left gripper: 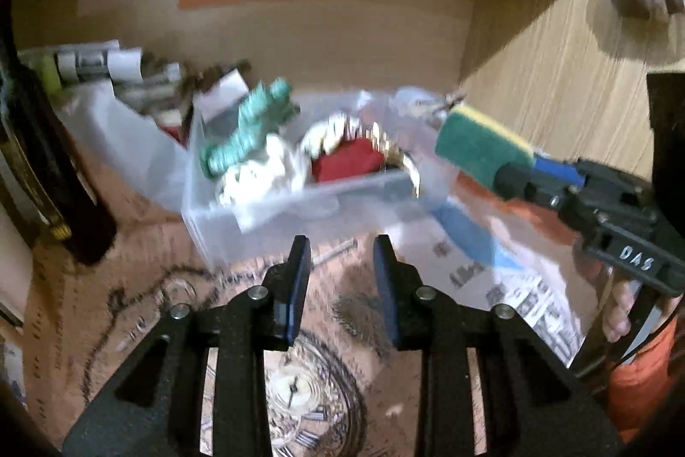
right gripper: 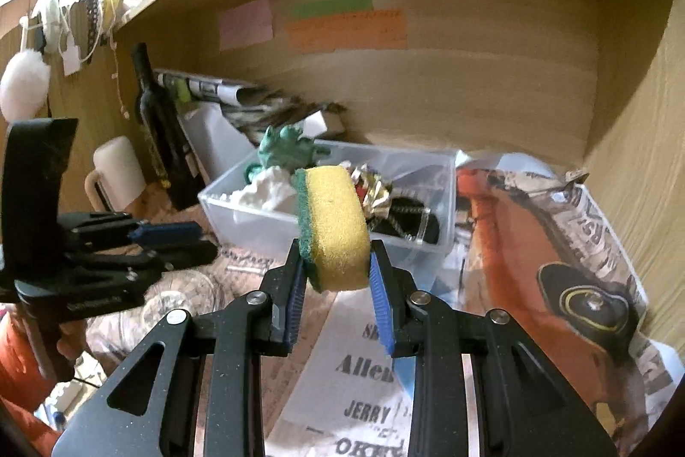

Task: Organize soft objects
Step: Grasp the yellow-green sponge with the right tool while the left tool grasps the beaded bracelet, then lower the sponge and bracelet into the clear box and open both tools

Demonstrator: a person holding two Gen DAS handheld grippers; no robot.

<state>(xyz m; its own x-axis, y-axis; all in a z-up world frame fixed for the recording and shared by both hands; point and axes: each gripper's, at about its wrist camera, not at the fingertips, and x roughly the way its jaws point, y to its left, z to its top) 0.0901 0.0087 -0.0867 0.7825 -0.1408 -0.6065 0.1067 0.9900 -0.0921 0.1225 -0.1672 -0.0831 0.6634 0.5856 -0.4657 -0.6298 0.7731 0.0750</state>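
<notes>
Right wrist: right hand-held gripper (right gripper: 336, 277) clamps sponge (right gripper: 334, 225); left hand-held gripper (left gripper: 341, 243) narrowed, empty; paper (right gripper: 364, 392) reads "JERRY".

Sponge (right gripper: 338, 225) showing yellow face, dark green scouring layer along edge. Right tool (right gripper: 338, 273) wearing blue ribbed pads on black frame; left tool (left gripper: 342, 268) looking black with dark blue pads. Bin (right gripper: 432, 200) staying clear, holding teal toy (right gripper: 284, 148), white fluff (right gripper: 265, 195), red cloth (left gripper: 346, 159), gold foil (right gripper: 374, 195). Bottle (right gripper: 156, 127) appearing black. Notes (right gripper: 346, 28) glowing pink, green, orange on tan wood shelf wall (right gripper: 471, 93). Counter (left gripper: 128, 307) carrying brown clock print.
</notes>
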